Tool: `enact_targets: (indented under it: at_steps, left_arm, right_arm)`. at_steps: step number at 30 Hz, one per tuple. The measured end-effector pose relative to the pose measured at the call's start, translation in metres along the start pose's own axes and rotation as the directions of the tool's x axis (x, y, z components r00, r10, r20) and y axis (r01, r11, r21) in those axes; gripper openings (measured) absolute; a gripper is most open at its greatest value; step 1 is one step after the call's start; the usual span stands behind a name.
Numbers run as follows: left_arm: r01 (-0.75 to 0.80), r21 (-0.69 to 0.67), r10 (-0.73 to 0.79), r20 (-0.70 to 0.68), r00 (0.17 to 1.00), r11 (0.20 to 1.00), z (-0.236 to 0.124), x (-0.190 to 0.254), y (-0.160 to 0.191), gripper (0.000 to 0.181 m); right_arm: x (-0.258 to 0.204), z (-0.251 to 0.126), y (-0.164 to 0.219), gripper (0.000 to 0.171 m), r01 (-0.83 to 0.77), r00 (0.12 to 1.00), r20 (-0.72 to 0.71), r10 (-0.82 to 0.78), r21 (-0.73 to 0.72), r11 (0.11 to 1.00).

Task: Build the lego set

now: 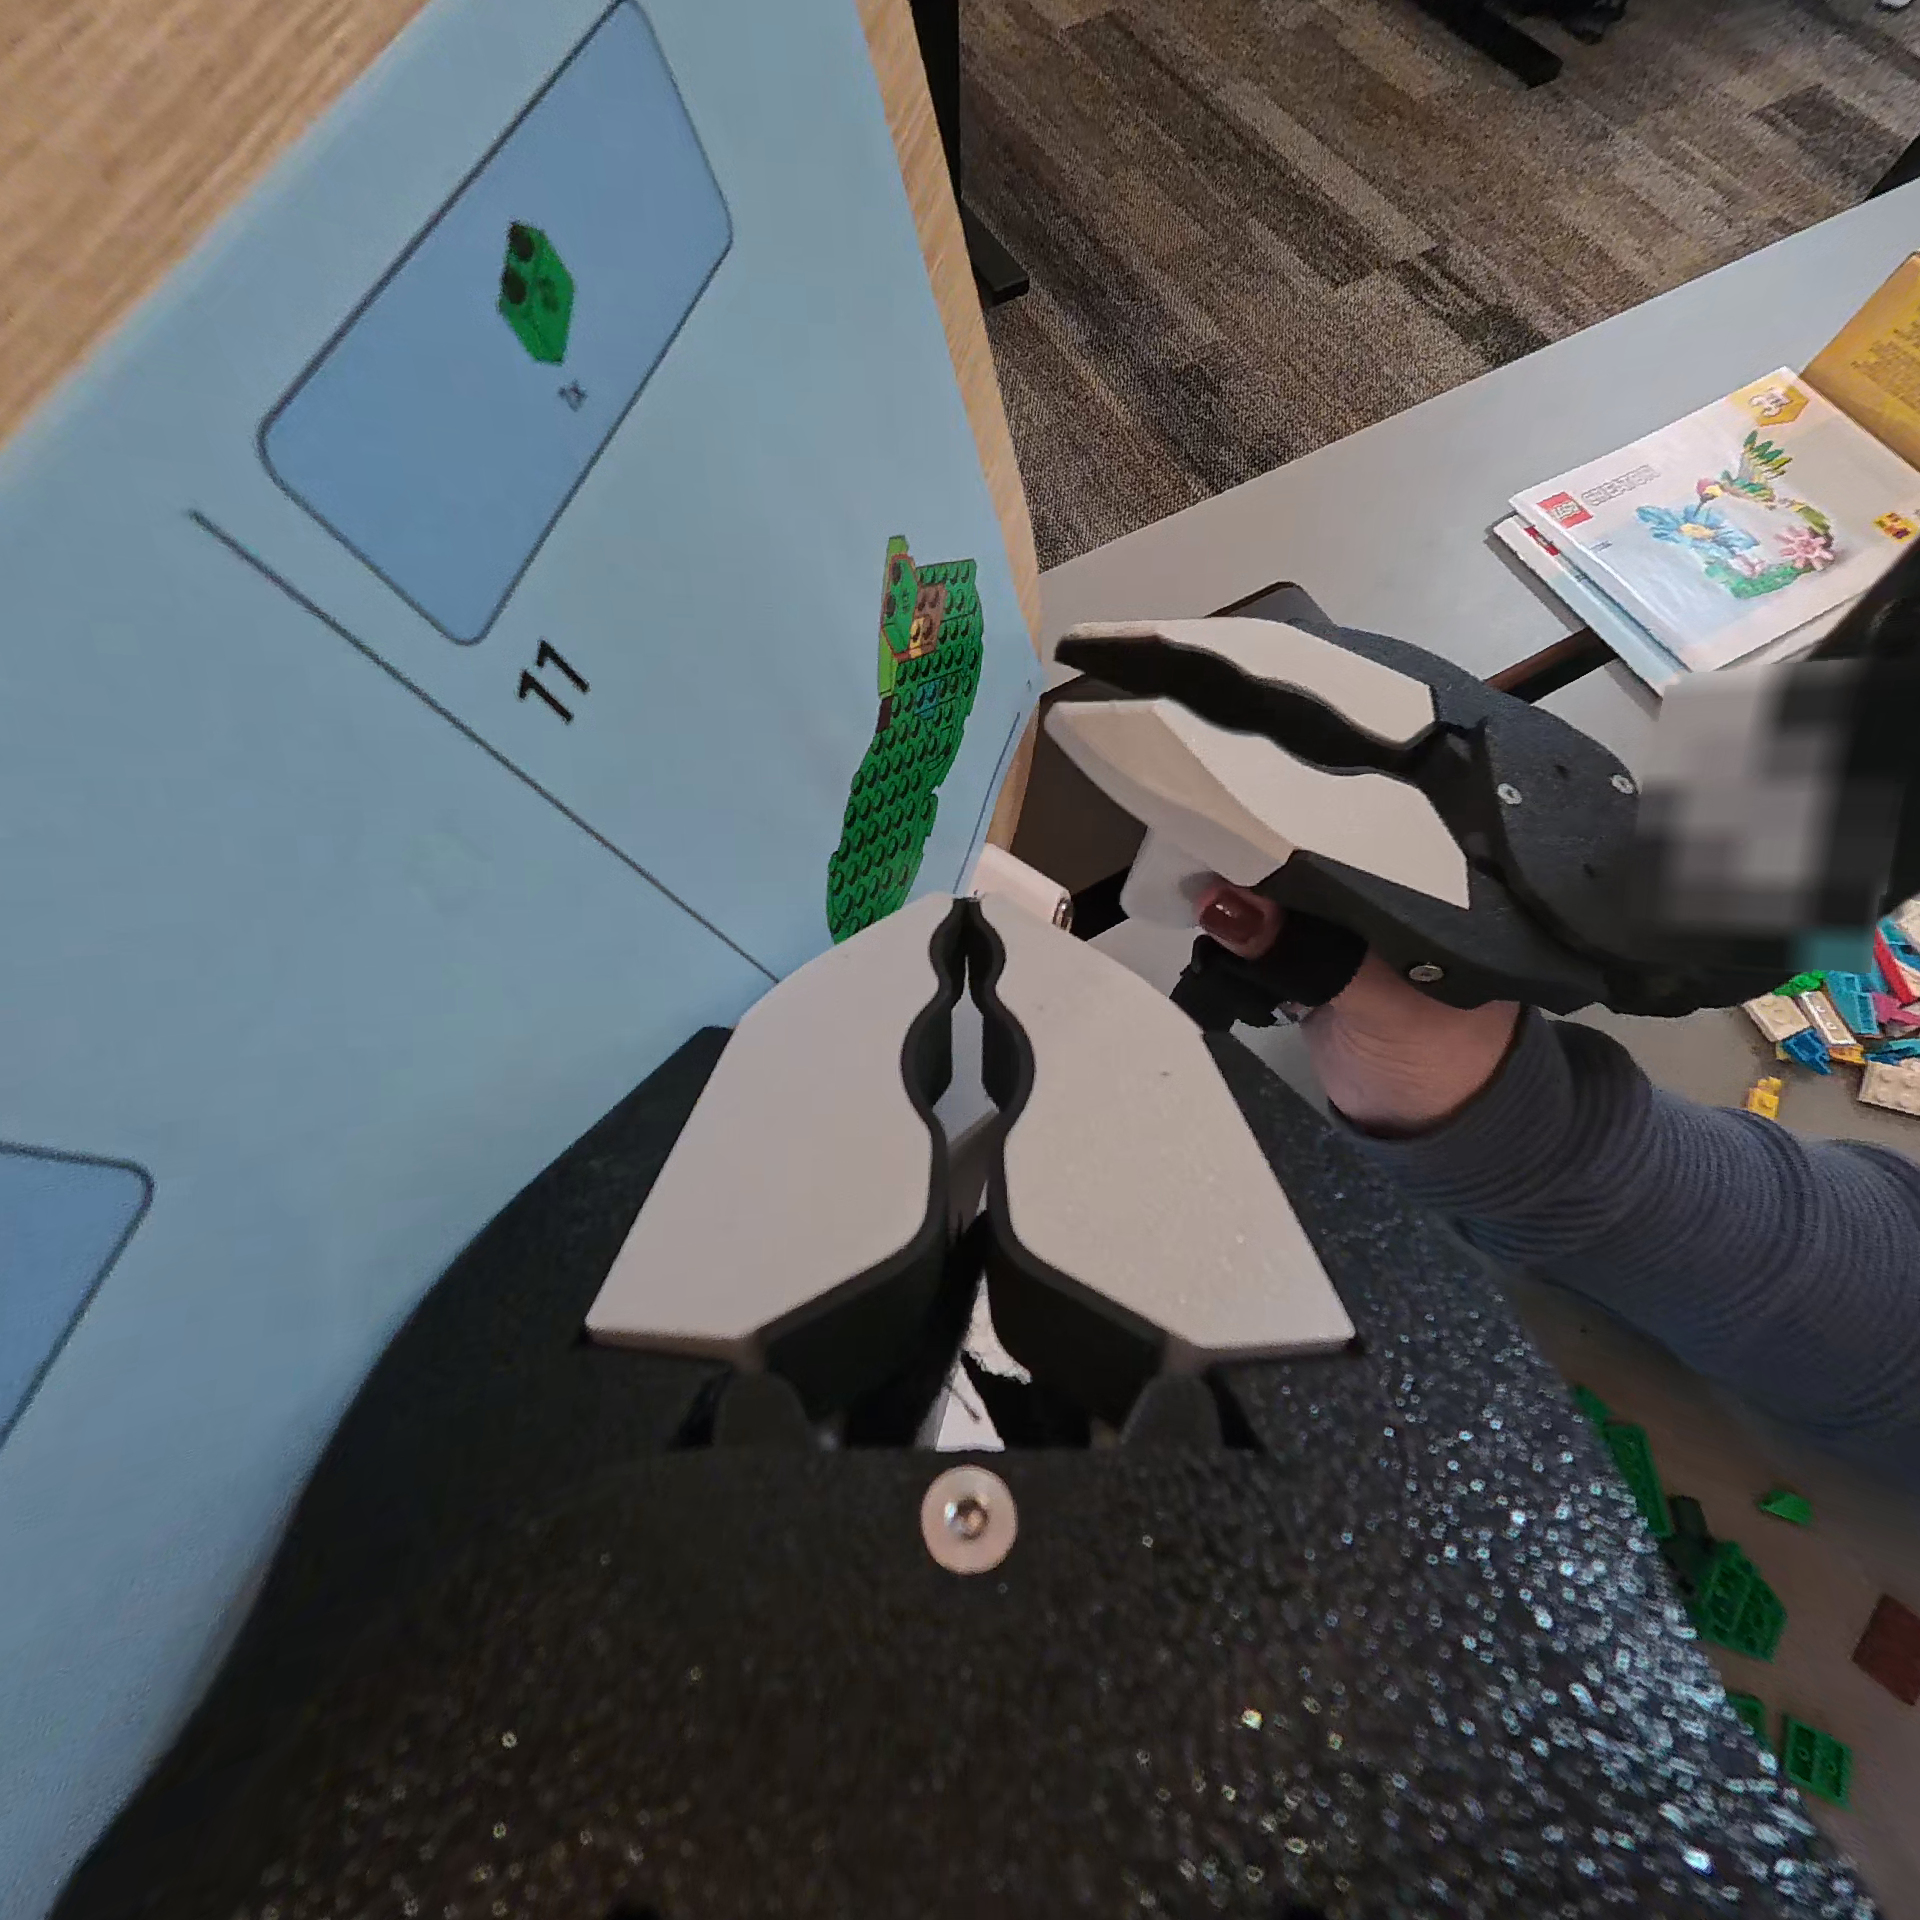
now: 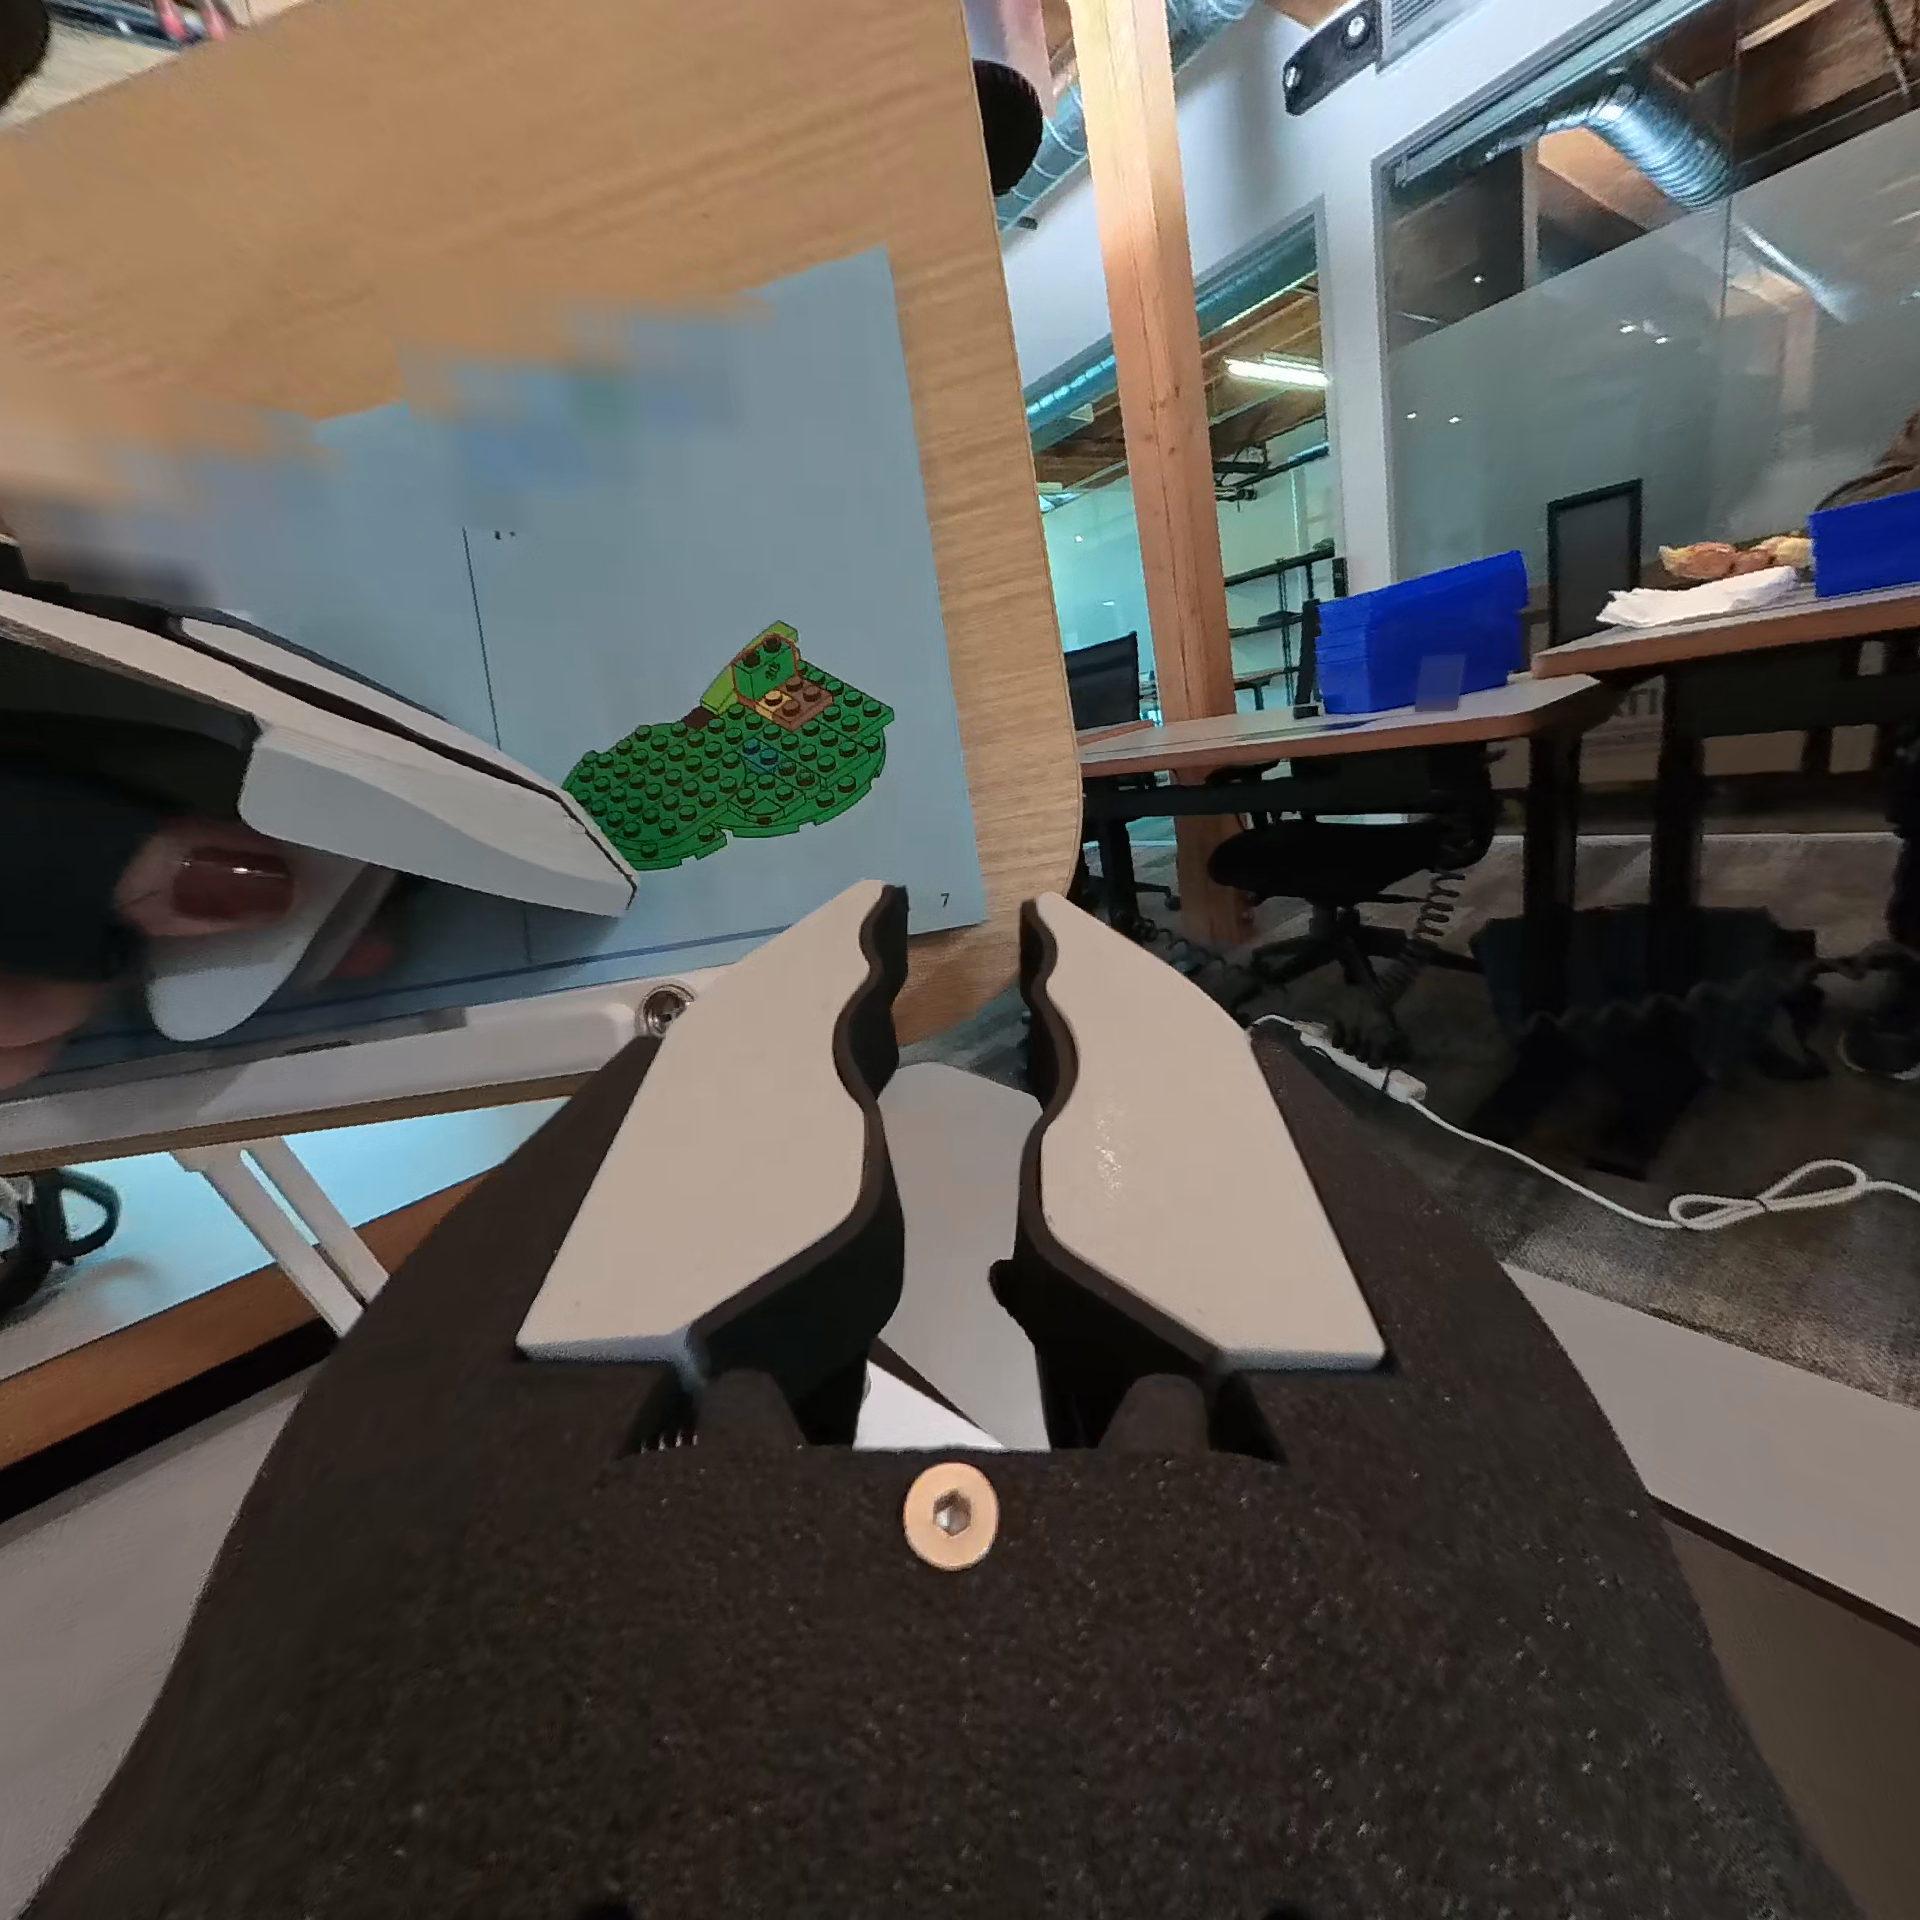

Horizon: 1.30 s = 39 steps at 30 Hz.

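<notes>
Nearest in the left wrist view, the left gripper (image 1: 968, 920) has its fingers drawn together at the tips, holding nothing, nose almost against the instruction page (image 1: 436, 748) propped on a wooden board (image 1: 125, 135). Beyond it to the right, the right gripper (image 1: 1081, 686) is held in a hand (image 1: 1392, 1049), with only a slim gap showing at its tips. Loose lego pieces (image 1: 1725, 1600) lie on the grey table (image 1: 1351, 488) at the near right, more at the far right beside spare booklets (image 1: 1704, 540). Risk, as I judge it: either claw could nudge the page and topple it. Its right edge is hidden behind the fingers and no built model is visible. In the right wrist view, the right gripper (image 2: 961, 904) stands clearly apart and empty, facing the page's (image 2: 665, 582) green diagram; the left gripper (image 2: 613, 883) enters from the left. Part of the page is masked, and no bricks show here, so a blind reach from here could scatter them.
</notes>
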<state>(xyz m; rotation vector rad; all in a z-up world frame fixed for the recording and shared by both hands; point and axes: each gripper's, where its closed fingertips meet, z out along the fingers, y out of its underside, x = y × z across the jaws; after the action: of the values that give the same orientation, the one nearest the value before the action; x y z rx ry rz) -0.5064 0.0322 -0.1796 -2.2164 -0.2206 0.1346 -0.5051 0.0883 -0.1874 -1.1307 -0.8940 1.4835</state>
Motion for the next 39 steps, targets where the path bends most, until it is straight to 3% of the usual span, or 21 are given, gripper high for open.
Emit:
enact_targets:
  at_steps: [9, 15, 20, 33, 36, 39]
  left_arm:
    - [-0.008, -0.009, 0.008, -0.009, 1.000, 1.000, 0.002, 0.002, 0.003, 0.000]
    - [-0.008, -0.011, 0.008, -0.011, 1.000, 1.000, 0.002, 0.002, 0.004, 0.000]
    - [-0.007, -0.012, 0.007, -0.013, 1.000, 1.000, 0.003, 0.003, 0.004, 0.000]
    - [0.014, 0.151, 0.005, -0.123, 0.992, 0.988, -0.003, 0.023, -0.023, 0.000]
    - [-0.025, 0.149, 0.041, -0.105, 0.994, 0.988, -0.003, 0.024, -0.026, 0.018]
    - [-0.048, 0.140, 0.066, -0.128, 0.990, 0.989, -0.002, 0.028, -0.027, 0.017]
  right_arm:
    - [-0.008, 0.002, 0.002, 0.021, -0.028, 0.997, 0.071, 0.028, 0.002, 1.000]
    - [-0.005, -0.006, -0.006, 0.000, -0.047, 0.996, 0.080, 0.041, 0.072, 0.996]
    - [-0.008, -0.006, -0.006, 0.000, -0.026, 0.996, 0.083, 0.021, 0.070, 0.997]
    - [-0.041, -0.013, -0.011, 0.000, 0.238, 0.953, 0.156, -0.261, 0.152, 0.959]
    - [-0.049, -0.014, -0.010, 0.000, 0.263, 0.939, 0.185, -0.290, 0.157, 0.952]
    - [-0.054, -0.013, -0.007, 0.000, 0.270, 0.934, 0.200, -0.297, 0.154, 0.950]
